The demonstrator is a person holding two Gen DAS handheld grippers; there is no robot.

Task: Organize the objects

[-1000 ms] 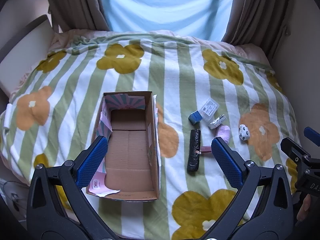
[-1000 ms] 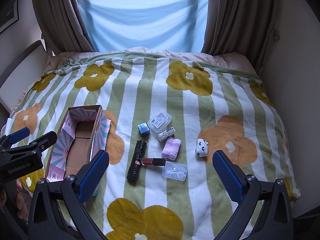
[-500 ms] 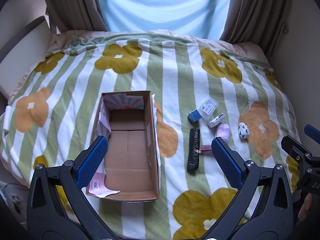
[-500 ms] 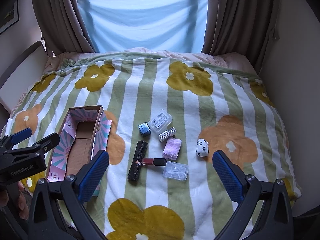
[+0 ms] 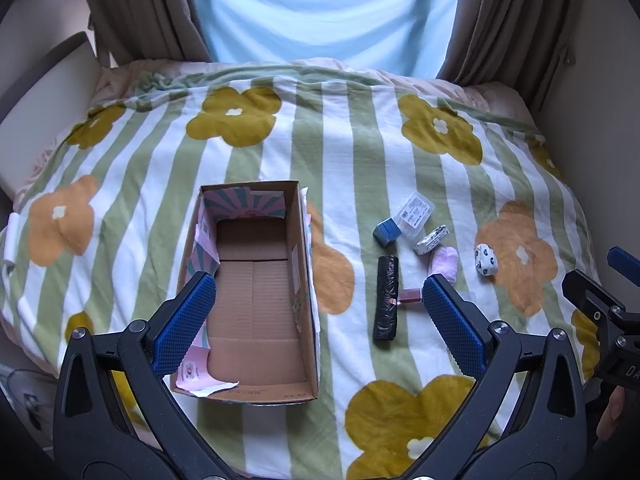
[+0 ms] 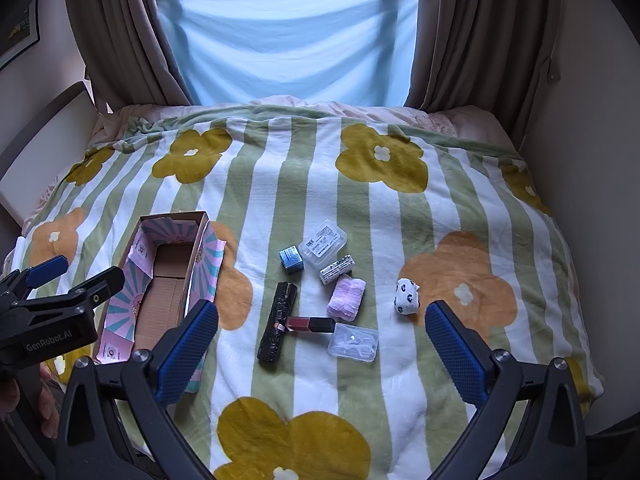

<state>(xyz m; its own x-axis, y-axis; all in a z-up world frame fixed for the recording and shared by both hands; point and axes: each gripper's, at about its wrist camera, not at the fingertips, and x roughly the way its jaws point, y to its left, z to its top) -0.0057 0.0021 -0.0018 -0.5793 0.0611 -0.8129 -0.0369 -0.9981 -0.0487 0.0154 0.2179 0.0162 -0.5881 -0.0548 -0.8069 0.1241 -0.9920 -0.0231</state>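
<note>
Cardboard box [image 5: 256, 292] lies open-topped on the striped flower blanket [image 5: 360, 148], directly ahead of the left gripper [image 5: 316, 322]. Left wrist view: the left gripper hovers level above the near edge of the box, jaws spread wide, holding nothing. Small items, including a black roll [image 5: 386, 297], lie right of the box.

Right wrist view: the right gripper [image 6: 320, 344] hangs above the blanket, jaws released and empty. Between its fingers lie a red lipstick [image 6: 310, 324], a pink cloth [image 6: 347, 298] and a clear case [image 6: 354, 342].

Black plastic clamp frames, silver screws, blue textured pads [image 6: 186, 346], white "GenRobot.AI" lettering.
</note>
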